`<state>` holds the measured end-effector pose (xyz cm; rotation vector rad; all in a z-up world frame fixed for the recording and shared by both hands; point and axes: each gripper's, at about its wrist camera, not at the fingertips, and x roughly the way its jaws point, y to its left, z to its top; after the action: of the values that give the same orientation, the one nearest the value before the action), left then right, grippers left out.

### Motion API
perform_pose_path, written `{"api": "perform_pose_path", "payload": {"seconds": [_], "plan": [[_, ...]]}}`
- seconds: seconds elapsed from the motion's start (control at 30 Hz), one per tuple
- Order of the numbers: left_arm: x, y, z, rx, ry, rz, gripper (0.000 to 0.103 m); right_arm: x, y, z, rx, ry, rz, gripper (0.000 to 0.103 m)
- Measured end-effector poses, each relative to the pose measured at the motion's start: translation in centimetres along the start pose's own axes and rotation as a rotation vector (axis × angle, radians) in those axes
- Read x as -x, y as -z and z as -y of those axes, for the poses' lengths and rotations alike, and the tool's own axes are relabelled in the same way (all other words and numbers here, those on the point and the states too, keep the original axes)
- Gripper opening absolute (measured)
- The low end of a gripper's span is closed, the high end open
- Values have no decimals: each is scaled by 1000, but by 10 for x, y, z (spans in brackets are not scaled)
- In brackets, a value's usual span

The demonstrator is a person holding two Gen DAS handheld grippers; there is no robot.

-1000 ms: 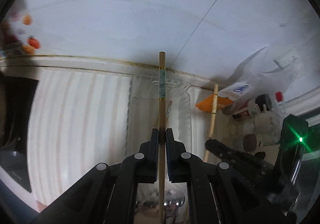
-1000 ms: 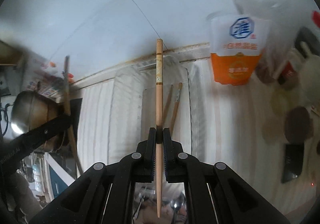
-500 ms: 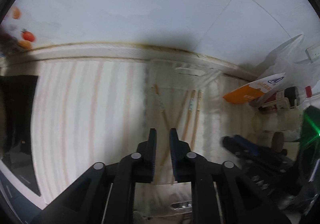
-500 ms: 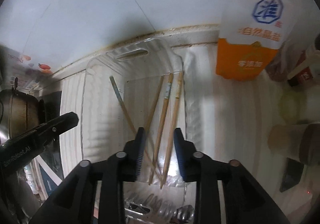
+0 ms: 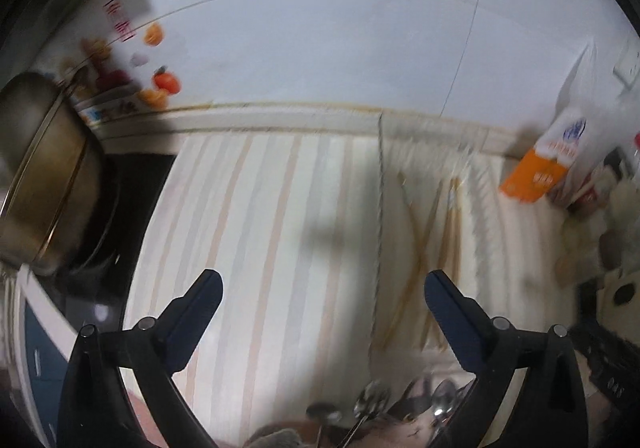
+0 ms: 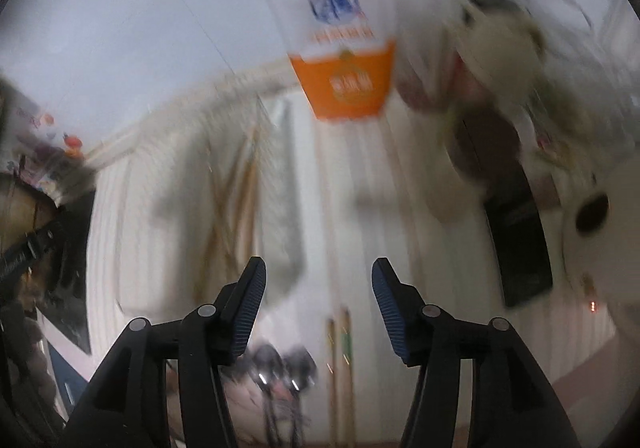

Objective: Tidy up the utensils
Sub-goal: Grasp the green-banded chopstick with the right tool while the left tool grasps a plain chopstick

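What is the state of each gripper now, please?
Left gripper: open, holding nothing.
Right gripper: open, holding nothing.

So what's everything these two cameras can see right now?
Wooden chopsticks in the clear plastic tray: several (blurred, about four), tan, some crossed, right of centre on the striped cloth.
Clear plastic tray: one, see-through, on the cloth near the wall.
Striped tablecloth: one, cream with pale stripes, covering the table.
Loose wooden chopsticks: two, tan, near edge, side by side.
Metal spoons: a few, shiny silver, near edge.
Orange-and-white carton: one, by the wall, right.
Metal pot: one, brassy, far left.
Black rectangular object: one, right side; blurred.
Left claw: black, open, empty.
Right claw: black, blue-padded, open, empty.
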<state>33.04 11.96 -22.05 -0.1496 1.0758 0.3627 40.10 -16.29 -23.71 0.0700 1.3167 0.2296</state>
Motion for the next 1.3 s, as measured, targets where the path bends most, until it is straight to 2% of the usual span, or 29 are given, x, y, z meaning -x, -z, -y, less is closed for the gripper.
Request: {"api": "perform_pose_path", "payload": {"seconds": [0.17, 0.23, 0.3, 0.33, 0.37, 0.4, 0.53, 0.7, 0.8, 0.9, 1.0, 1.1, 1.17, 1.2, 1.27, 1.3], "plan": [[-7, 61, 10, -49, -109, -24, 103, -47, 69, 22, -24, 2, -158, 55], [-14, 78, 16, -75, -124, -54, 103, -61, 88, 23, -8, 5, -194, 43], [-19, 95, 23, -94, -124, -88, 103, -74, 102, 21, 32, 24, -210, 37], [-20, 101, 27, -101, -123, -101, 103, -78, 107, 20, 52, 48, -212, 26], [-21, 105, 31, -105, -121, -110, 103, -77, 110, 17, 83, 66, -178, 22], [-21, 110, 35, -108, -113, -117, 103, -78, 112, 15, 106, 70, -184, 7], [-15, 127, 61, -125, -47, -141, 102, -70, 116, 33, 84, 132, -173, 6], [-14, 164, 128, -212, 148, -257, 100, -53, 124, 93, -17, 162, -184, 6], [-22, 184, 166, -286, 211, -326, 87, -45, 130, 125, -69, 167, -190, 6], [-35, 196, 191, -324, 220, -372, 84, -39, 138, 145, -114, 158, -187, 6], [-41, 203, 203, -343, 217, -390, 68, -33, 147, 156, -137, 144, -183, 6], [-39, 203, 213, -384, 174, -350, 62, -36, 159, 169, -141, 133, -178, 7], [-37, 200, 216, -396, 142, -329, 50, -35, 159, 173, -143, 131, -179, 7], [-37, 200, 220, -400, 132, -325, 48, -36, 159, 175, -142, 132, -179, 7], [-35, 198, 221, -407, 111, -307, 32, -36, 158, 178, -140, 132, -179, 7], [-35, 197, 219, -408, 102, -302, 28, -36, 158, 179, -140, 132, -179, 7]]}}
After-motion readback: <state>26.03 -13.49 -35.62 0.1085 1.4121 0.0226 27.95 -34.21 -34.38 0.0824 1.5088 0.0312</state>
